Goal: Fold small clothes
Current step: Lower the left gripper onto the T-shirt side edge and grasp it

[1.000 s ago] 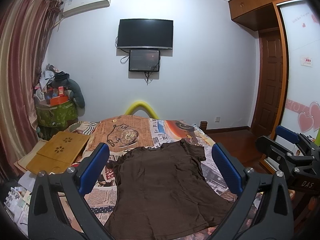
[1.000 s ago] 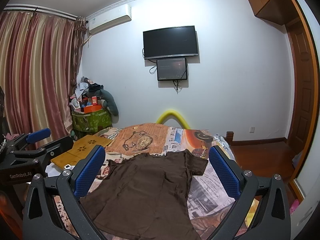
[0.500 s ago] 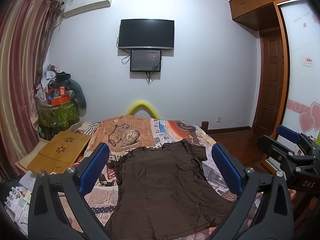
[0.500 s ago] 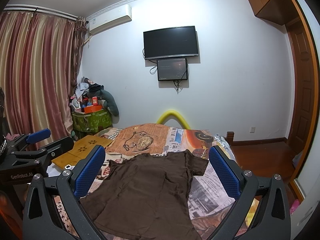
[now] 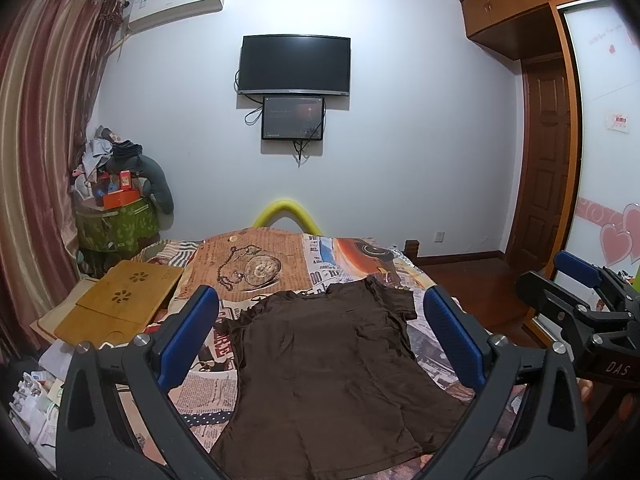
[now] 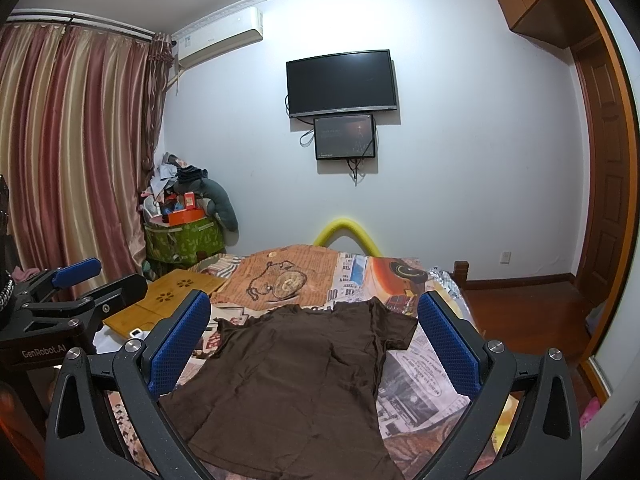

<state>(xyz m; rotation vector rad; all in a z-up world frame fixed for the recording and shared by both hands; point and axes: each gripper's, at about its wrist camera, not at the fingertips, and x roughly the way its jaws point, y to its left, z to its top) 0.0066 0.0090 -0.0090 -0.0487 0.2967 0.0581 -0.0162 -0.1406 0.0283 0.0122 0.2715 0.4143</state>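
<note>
1. Brown T-shirt (image 5: 332,368) lies flat on the bed (image 5: 360,252), long axis running away, collar toward the far wall
2. Left gripper (image 5: 320,332) spread wide, holding nothing
3. Right gripper (image 6: 314,332) likewise wide open, empty

White wall (image 5: 400,140), television (image 5: 295,65), striped curtains (image 6: 72,152)

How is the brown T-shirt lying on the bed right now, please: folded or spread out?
Spread out. The brown T-shirt lies flat on the bed, both short sleeves out to the sides, with no fold yet.
</note>
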